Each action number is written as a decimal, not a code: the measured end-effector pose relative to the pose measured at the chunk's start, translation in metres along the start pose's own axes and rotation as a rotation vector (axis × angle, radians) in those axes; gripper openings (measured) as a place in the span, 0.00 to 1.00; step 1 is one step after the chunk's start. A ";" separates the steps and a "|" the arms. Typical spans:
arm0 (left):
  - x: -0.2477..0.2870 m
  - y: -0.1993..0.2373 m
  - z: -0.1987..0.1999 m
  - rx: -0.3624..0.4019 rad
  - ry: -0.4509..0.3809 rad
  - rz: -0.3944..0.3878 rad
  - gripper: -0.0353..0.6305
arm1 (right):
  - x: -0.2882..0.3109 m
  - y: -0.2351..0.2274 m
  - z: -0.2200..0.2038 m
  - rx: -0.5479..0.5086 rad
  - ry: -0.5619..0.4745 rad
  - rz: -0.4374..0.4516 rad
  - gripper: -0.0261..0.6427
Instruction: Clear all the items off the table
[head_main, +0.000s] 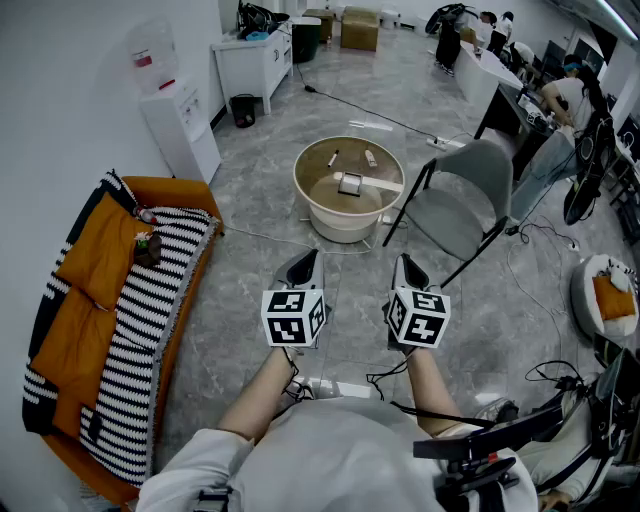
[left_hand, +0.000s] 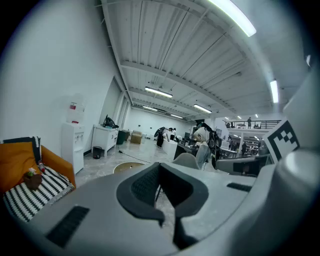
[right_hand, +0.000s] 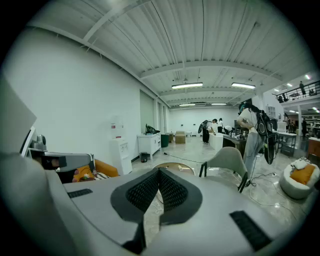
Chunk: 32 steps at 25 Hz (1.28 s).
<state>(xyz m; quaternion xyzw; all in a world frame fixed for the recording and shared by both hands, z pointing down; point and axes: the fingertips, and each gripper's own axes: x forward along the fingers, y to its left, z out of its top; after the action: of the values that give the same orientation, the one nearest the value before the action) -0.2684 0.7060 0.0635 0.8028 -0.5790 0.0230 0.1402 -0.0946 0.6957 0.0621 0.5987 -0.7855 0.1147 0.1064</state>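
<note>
A round beige table (head_main: 313, 200) stands on the floor ahead of me. On it lie a small dark-framed object (head_main: 350, 184), a white strip (head_main: 383, 184) and two small pieces (head_main: 370, 157) near its far rim. My left gripper (head_main: 303, 268) and right gripper (head_main: 409, 272) hang side by side short of the table, well apart from it. Both are shut with nothing between the jaws. The left gripper view shows my left gripper (left_hand: 160, 169) and the table's rim (left_hand: 126, 167) beyond its tips. Past my right gripper (right_hand: 159, 173), the right gripper view catches the table (right_hand: 172, 165).
A grey chair (head_main: 462, 205) stands just right of the table. An orange sofa with a striped blanket (head_main: 120, 300) lines the left wall, with a water dispenser (head_main: 180, 125) and a white cabinet (head_main: 255, 62) beyond. Cables cross the floor (head_main: 370, 112). People work at desks at the far right.
</note>
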 end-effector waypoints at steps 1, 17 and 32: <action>0.001 0.002 0.000 -0.003 0.002 0.000 0.06 | 0.002 0.001 0.001 -0.002 0.002 -0.001 0.07; 0.027 0.053 0.014 0.021 0.025 -0.049 0.06 | 0.052 0.033 0.000 0.055 0.032 -0.025 0.07; 0.093 0.086 0.001 0.016 0.107 -0.057 0.06 | 0.124 0.018 -0.016 0.092 0.117 -0.046 0.07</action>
<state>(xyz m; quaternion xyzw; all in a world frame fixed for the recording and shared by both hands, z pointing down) -0.3181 0.5949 0.0980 0.8176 -0.5476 0.0664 0.1649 -0.1439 0.5919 0.1138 0.6130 -0.7580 0.1830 0.1272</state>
